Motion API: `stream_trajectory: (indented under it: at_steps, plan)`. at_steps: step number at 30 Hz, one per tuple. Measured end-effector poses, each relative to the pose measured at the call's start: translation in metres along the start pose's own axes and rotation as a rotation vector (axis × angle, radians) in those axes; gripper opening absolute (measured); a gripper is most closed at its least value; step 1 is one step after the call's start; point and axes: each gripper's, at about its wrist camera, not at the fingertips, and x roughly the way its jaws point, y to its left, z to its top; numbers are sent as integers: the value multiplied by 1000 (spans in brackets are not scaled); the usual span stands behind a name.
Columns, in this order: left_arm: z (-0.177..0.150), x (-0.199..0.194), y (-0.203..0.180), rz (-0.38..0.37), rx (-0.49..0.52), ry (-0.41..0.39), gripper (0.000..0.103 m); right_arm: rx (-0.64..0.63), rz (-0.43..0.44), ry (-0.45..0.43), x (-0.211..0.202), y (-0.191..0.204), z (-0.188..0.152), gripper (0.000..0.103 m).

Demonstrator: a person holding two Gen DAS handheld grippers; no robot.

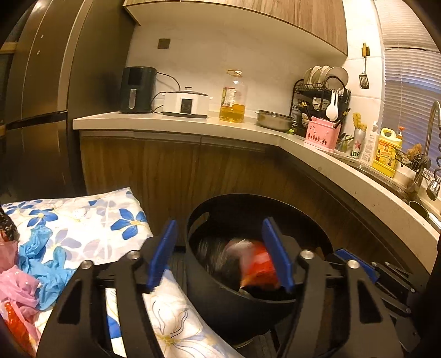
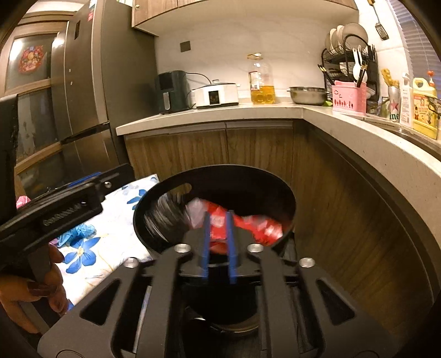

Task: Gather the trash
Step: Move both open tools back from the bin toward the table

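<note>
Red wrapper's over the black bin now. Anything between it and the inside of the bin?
Nothing visible does. The red wrapper is blurred and already inside the rim of the black bin, whose mouth is open with no lid. The left gripper stands wide open; the right gripper is slightly open, not pressing it.

**A small corner kitchen in warm light**

A pale countertop [image 1: 176, 121] runs along the back wall and turns at the right corner toward a sink with a tall faucet [image 1: 431, 129]. Wood-grain cabinets [image 2: 209, 148] sit beneath it, and an upper cabinet [image 1: 317, 22] hangs above. A tall dark refrigerator [image 2: 82, 91] stands at the left end. On the counter's back edge are an air fryer [image 1: 137, 89], a white cooker [image 1: 186, 104], an oil bottle [image 1: 233, 97], a steel bowl [image 1: 274, 119] and a dish rack [image 1: 321, 91]. Window blinds [image 1: 410, 82] fill the right wall. A floral cloth [image 1: 82, 217] covers a low surface at the left.
</note>
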Motion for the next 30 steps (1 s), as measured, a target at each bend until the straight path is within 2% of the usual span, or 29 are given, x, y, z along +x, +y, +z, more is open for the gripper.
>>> stream_trajectory:
  at_steps: [1, 3, 6, 10, 11, 12, 20, 30]
  plan:
    - [0, -1, 0, 3, 1, -2, 71, 3, -4, 1, -1, -1, 0, 27]
    - [-1, -5, 1, 14, 5, -1, 76, 12, -11, 0, -3, -3, -2, 40]
    - [-4, -14, 6, 45, 5, -9, 87, 22, -24, -1, -7, -4, -5, 51]
    - [-10, -26, 11, 105, 14, 1, 90, 31, -35, 1, -15, -1, -9, 64]
    - [-10, -30, 12, 116, 18, 1, 96, 29, -39, 2, -17, 0, -8, 68]
    - [-11, -34, 13, 124, 20, -2, 97, 28, -44, 3, -18, 2, -9, 72]
    - [-24, -69, 25, 187, 26, -6, 97, 39, -85, 18, -41, 18, -12, 82]
    - [-39, -127, 42, 217, 2, -45, 97, 27, -130, 29, -72, 43, -19, 85]
